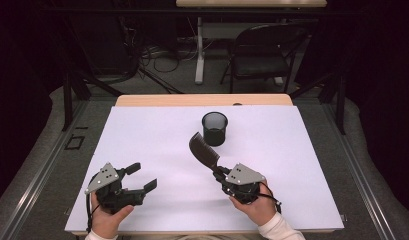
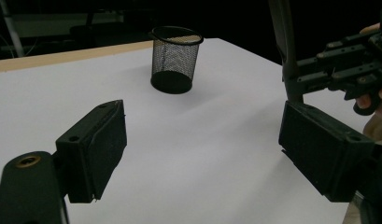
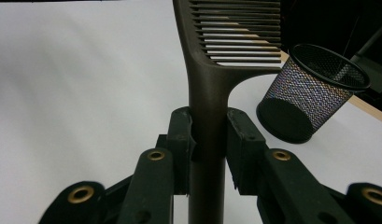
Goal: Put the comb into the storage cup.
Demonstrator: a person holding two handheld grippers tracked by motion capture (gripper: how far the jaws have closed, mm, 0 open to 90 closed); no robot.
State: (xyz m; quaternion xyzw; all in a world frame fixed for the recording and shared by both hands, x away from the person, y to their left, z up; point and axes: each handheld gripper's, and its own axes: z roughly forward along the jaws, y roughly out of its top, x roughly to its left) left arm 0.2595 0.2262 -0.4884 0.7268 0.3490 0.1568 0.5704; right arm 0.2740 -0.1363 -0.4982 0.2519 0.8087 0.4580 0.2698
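Note:
A dark brown comb (image 1: 202,150) (image 3: 212,79) is held up off the white table, its toothed end pointing toward a black mesh cup (image 1: 214,128) (image 2: 173,58) (image 3: 314,91). My right gripper (image 1: 220,175) (image 3: 209,140) is shut on the comb's handle, both pads pressing its sides. The cup stands upright a little beyond the comb's tip. My left gripper (image 1: 142,177) (image 2: 202,149) stands open near the front left of the table with nothing between its jaws. In the left gripper view the right gripper (image 2: 347,65) and comb handle (image 2: 284,46) show at the right.
The white sheet (image 1: 157,135) covers the table; a strip of wooden edge (image 1: 202,100) shows at the back. A black chair (image 1: 264,52) and a table leg (image 1: 199,50) stand on the floor beyond. Open sheet lies between the two grippers.

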